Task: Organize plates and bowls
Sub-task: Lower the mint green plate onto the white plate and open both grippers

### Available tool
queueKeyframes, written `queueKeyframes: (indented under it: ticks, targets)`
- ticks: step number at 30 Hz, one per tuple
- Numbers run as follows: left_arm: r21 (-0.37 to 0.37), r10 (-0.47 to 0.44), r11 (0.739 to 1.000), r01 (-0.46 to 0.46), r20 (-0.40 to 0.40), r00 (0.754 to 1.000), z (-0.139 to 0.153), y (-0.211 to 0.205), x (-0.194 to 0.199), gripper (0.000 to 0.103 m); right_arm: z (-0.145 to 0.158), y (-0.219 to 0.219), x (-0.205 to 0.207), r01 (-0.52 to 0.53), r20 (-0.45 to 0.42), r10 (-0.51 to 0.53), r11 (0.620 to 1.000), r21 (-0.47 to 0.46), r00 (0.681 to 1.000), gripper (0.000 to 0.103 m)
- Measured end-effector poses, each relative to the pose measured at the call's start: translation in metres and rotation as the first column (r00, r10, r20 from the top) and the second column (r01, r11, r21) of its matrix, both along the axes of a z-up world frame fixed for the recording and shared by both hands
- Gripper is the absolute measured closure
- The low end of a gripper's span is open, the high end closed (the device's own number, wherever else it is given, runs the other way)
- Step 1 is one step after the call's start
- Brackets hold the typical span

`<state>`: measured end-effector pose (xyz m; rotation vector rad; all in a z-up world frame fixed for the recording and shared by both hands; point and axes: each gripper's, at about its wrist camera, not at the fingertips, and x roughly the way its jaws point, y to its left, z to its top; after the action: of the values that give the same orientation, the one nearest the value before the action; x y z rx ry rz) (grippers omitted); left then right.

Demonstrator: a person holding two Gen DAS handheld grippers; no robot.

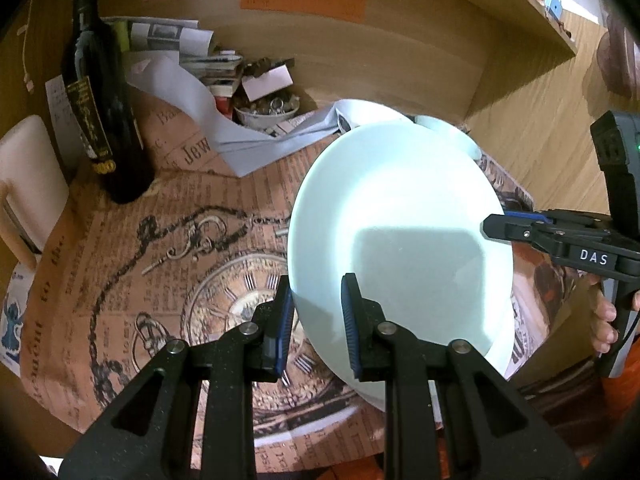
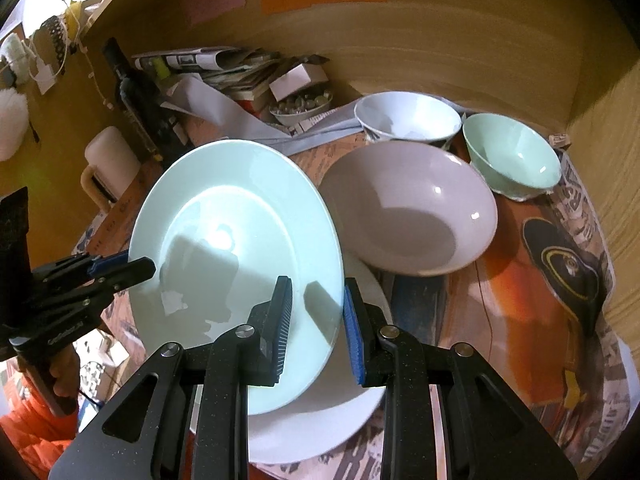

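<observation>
Dark wine bottle (image 1: pixel 105 92) beside heaped newspapers (image 1: pixel 188 46)
</observation>
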<state>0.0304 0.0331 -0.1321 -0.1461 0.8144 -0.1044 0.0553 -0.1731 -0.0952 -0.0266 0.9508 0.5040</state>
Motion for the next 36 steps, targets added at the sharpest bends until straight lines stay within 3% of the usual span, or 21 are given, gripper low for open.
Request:
queueKeyframes:
  ticks: [18, 36]
  targets:
    - [0.017, 0.001, 1.0, 0.0, -0.052, 0.999, -0.019, -0.008, -0.009, 0.081, -0.028, -0.002, -0.01, -0.001, -0.062, 0.0, 1.0, -0.017, 0.998, 0.08]
    - [0.061, -0.033, 0.997, 0.039, -0.098, 0.995, -0.035, -0.022, 0.012, 0.08, -0.041, -0.014, -0.009, 0.021, -0.126, -0.023, 1.0, -0.023, 0.992, 0.079]
